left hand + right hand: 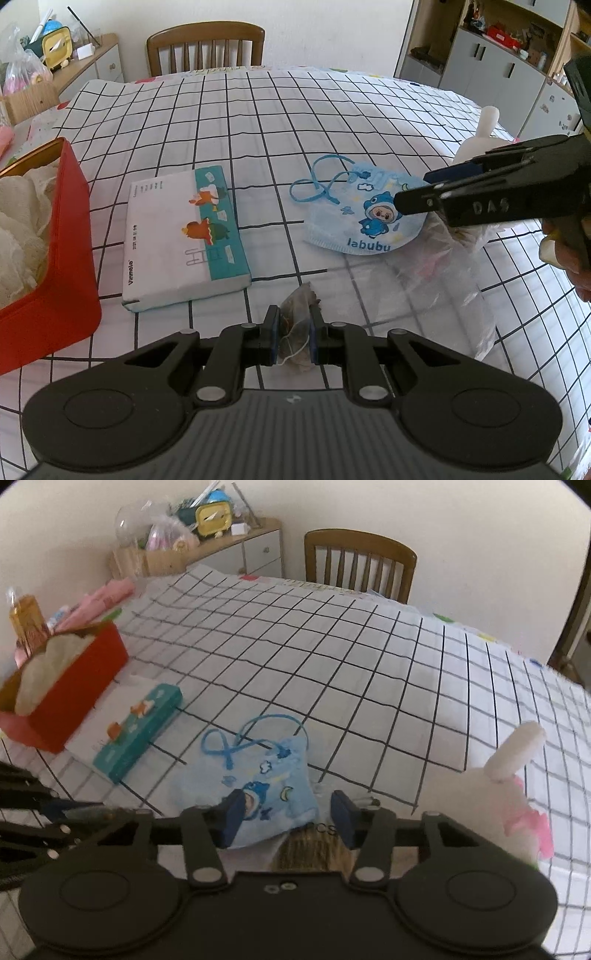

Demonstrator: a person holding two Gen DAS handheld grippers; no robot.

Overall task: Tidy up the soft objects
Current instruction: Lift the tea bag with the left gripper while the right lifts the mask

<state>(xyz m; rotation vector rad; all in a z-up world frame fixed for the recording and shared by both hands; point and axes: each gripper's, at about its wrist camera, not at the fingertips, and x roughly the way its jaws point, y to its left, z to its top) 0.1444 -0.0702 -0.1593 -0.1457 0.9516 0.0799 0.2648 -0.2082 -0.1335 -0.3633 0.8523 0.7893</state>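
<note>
My left gripper (pixel 293 338) pinches a little tea bag (pixel 295 332) tight between its fingers. My right gripper (pixel 290 818) has its fingers apart, holding nothing. The blue mask (pixel 269 786) lies on the counter (pixel 332 664) just under and ahead of them. A white bunny toy (pixel 491 794) sits just beside the right finger.

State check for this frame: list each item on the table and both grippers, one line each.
left gripper: shut on a tea bag
right gripper: open, over the mask's edge
face mask: lying flat, ear loops loose
tissue pack: flat, sealed
red tin: lid off, white cloth inside
clear plastic bag: crumpled on the tablecloth
plush rabbit: resting beside the right gripper
</note>
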